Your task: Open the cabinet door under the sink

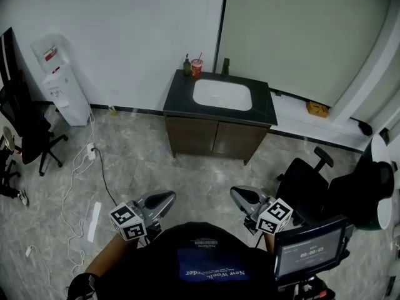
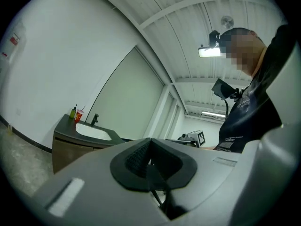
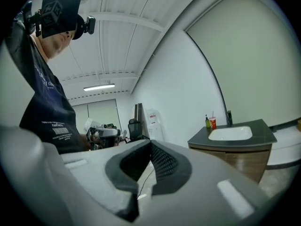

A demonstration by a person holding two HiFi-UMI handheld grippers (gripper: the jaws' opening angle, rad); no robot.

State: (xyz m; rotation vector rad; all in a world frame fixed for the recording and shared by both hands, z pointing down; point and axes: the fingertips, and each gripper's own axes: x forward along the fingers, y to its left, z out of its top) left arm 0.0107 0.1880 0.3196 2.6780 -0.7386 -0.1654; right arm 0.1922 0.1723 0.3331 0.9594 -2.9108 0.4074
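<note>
The sink cabinet [image 1: 215, 139] stands against the far wall, its two brown doors closed under a dark countertop [image 1: 177, 96] with a white basin [image 1: 222, 95]. My left gripper [image 1: 165, 200] and right gripper [image 1: 240, 195] are held low and side by side, well short of the cabinet, both pointing towards it. Both are shut with nothing between the pads. In the left gripper view the left gripper [image 2: 150, 147] has the cabinet [image 2: 65, 149] far off at the left. From the right gripper [image 3: 150, 149], the cabinet [image 3: 244, 160] appears at the right.
A green bottle [image 1: 187, 65], a red cup [image 1: 197, 68] and a faucet [image 1: 225, 66] stand on the counter's back edge. A water dispenser [image 1: 62, 92] and a black chair [image 1: 28, 130] are at the left, cables [image 1: 81, 186] lie on the floor, another black chair [image 1: 312, 180] is at the right.
</note>
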